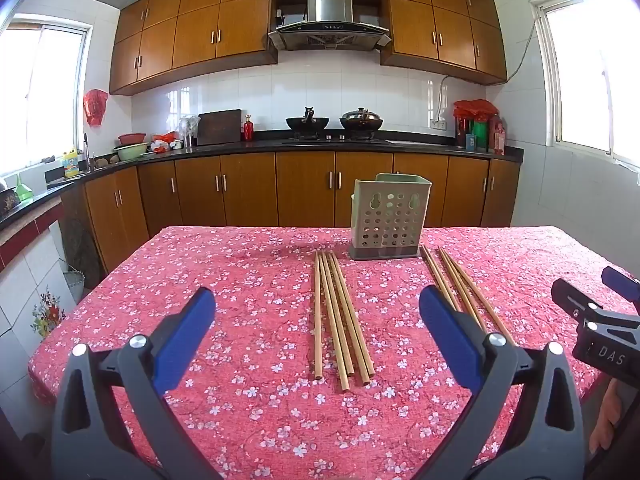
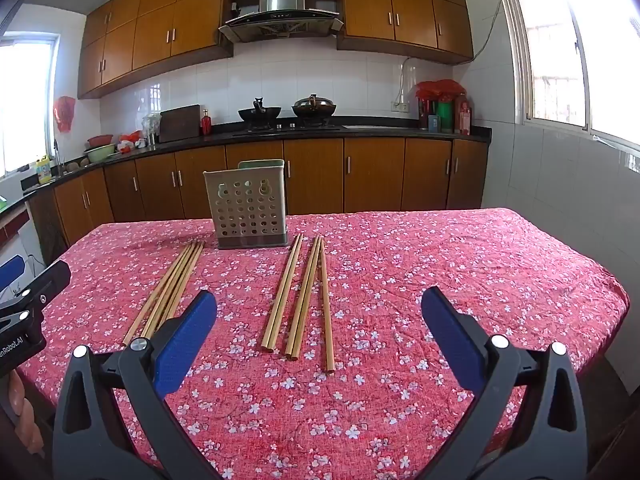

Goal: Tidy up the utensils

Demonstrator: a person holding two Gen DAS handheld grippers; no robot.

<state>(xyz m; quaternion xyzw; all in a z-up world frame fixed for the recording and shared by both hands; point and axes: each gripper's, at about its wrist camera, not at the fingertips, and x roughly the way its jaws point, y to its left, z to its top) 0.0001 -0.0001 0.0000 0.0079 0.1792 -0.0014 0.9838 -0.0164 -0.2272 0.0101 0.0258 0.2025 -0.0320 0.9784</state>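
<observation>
Left wrist view: left gripper (image 1: 318,320), blue-padded black tongs, jaws spread wide, nothing between them, held above the red floral tablecloth (image 1: 200,264). Straight ahead, inside the span of the jaws, lies a bundle of four or so long tan wooden chopsticks (image 1: 340,316), long axis running away from the tongs toward the pale green perforated plastic utensil holder (image 1: 388,218), which stands upright at the far side of the table. A second bundle (image 1: 460,284) lies to the right, partly behind the right pad.

Right wrist view: right gripper (image 2: 319,320), same build, also released and empty. The second bundle (image 2: 304,300) lies ahead, left of centre between the pads, lengthwise toward the holder (image 2: 248,208). The first bundle (image 2: 172,288) lies off to the left.

Judgement: each hand is nearer its own bundle; the sticks point along the fingers, so a grasp would likely need a wrist roll across the axis.
</observation>
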